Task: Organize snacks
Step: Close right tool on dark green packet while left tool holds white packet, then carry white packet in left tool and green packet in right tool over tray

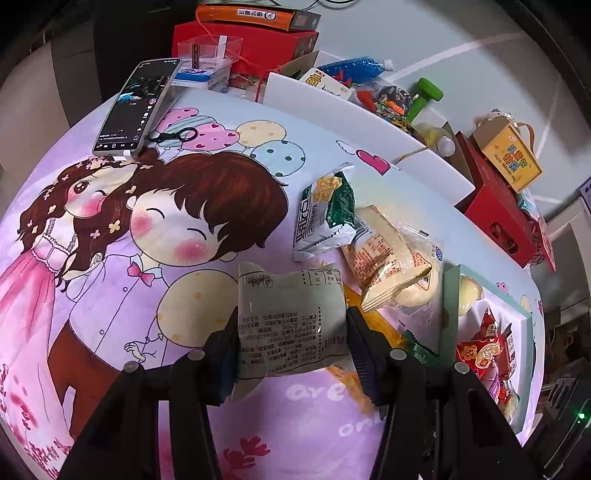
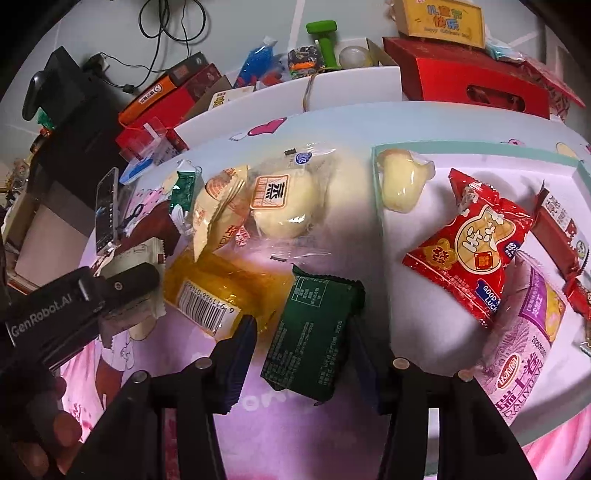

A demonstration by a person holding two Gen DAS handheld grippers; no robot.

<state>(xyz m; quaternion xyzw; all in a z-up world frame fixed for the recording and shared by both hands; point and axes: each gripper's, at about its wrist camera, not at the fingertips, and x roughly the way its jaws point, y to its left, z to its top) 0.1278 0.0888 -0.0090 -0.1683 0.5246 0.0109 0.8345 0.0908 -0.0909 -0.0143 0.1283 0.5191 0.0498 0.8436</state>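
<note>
Cloth covers the work surface: a soft pink and lilac cartoon sheet (image 1: 122, 266) printed with two children, balloons and hearts, spread under both grippers.

Nearest, the left gripper (image 1: 291, 328) clamps a pale grey-green snack packet (image 1: 291, 317) by its two side edges; the crinkly film, densely printed with small text, stands upright between the black jaws, lifted off the cloth. The right gripper (image 2: 303, 332) has a dark green foil packet (image 2: 314, 332) between its jaws, tilted, its serrated top edge pointing away; the right-hand pad touches the packet's edge, but whether the left pad presses it cannot be told.

Just beyond the right jaws lie an orange translucent pouch (image 2: 221, 291) with a barcode, then a clear bag holding a pale round steamed bun (image 2: 284, 203). To the right of those jaws sits a shallow white tray with a mint-green rim (image 2: 480, 151), holding a glossy red packet (image 2: 476, 243), a lilac swiss-roll packet (image 2: 524, 339) and another pale bun (image 2: 402, 181).

Beyond the left jaws lie a green-and-white packet (image 1: 325, 214) and a cream wafer packet (image 1: 388, 258). Farther left, a smartphone (image 1: 136, 107) rests with its screen lit.

Past the far edge, red cardboard boxes (image 2: 465, 81), a yellow gift box (image 1: 509, 158), a green dumbbell (image 2: 325, 40) and black cables (image 2: 173, 22) crowd a pale floor.
</note>
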